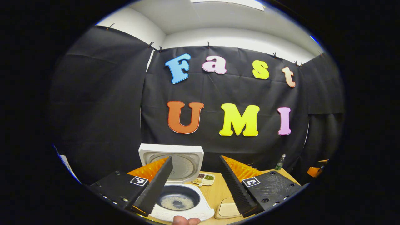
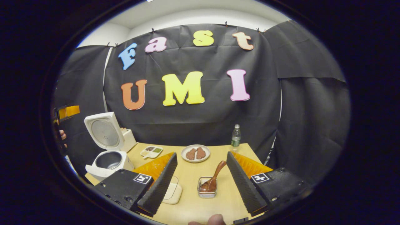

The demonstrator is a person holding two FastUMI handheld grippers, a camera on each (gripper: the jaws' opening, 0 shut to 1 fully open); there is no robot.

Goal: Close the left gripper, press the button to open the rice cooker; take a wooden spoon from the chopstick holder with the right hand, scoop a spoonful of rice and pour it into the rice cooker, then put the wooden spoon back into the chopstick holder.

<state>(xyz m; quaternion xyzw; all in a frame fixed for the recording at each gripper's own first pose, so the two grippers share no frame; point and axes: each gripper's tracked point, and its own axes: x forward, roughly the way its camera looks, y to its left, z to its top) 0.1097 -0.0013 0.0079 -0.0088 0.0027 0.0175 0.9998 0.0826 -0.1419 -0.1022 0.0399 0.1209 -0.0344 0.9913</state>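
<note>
The white rice cooker (image 1: 184,200) at the bottom centre of the left gripper view stands with its lid (image 1: 175,165) swung upright, and pale grains lie in the dark inner pot (image 1: 178,200), so the button press looks done and at least one spoonful appears to have gone in. In the lower middle of the right gripper view the brown wooden spoon (image 2: 215,176) leans with its bowl down inside a small clear square container (image 2: 207,187); whether that is the chopstick holder or the rice dish is hard to tell at this size, so I cannot say if the return step is finished or still to come. The left gripper (image 1: 195,184) is spread wide with nothing between its fingers, hanging above and just short of the open pot. The right gripper (image 2: 201,184) is likewise wide apart and holds nothing, the spoon sitting ahead of it between the finger lines. The light wooden table (image 2: 218,206) has open room around the container; a cream square pad (image 2: 173,192) lies to its left, a round plate with brown pieces (image 2: 195,153) and a plastic bottle (image 2: 236,137) stand farther back, and a small divided dish (image 2: 151,151) sits near the cooker at the left edge.
</note>
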